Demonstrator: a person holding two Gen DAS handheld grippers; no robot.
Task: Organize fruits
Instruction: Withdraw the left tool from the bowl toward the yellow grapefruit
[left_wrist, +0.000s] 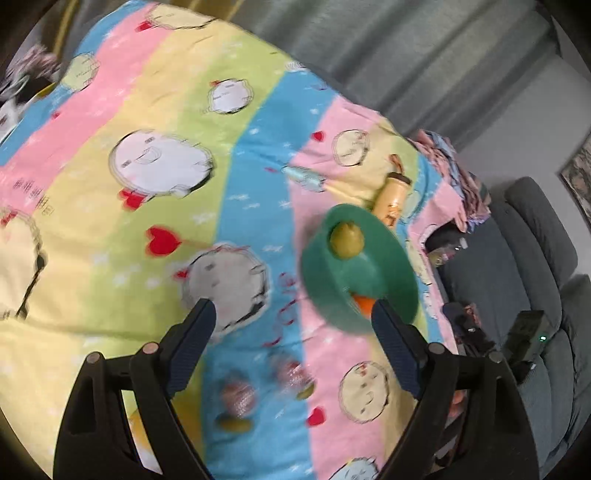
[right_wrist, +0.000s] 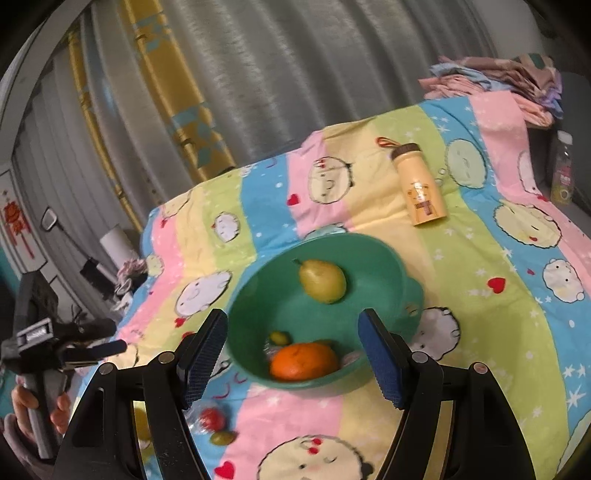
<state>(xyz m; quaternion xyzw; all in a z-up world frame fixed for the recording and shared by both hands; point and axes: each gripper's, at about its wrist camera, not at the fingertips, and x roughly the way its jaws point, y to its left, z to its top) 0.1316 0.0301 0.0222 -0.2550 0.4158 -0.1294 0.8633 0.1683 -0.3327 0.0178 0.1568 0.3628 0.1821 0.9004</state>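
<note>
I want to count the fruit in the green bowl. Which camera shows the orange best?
The right wrist view: the orange lies whole and sharp inside the green bowl. In the left wrist view it is blurred and half hidden.

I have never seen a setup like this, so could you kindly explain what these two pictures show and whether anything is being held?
There is no robot: a person holds a two-finger gripper in each hand, and a fisheye camera on each one looks along its fingers. One picture is from the left gripper, the other from the right gripper. Both stand open and hold nothing. Below them a striped cartoon blanket bears a green bowl with a pear, an orange and a small green fruit inside. Beyond the bowl lies a yellow bottle. A few small fruits still lie loose on the blanket. The left view is blurred.
</note>
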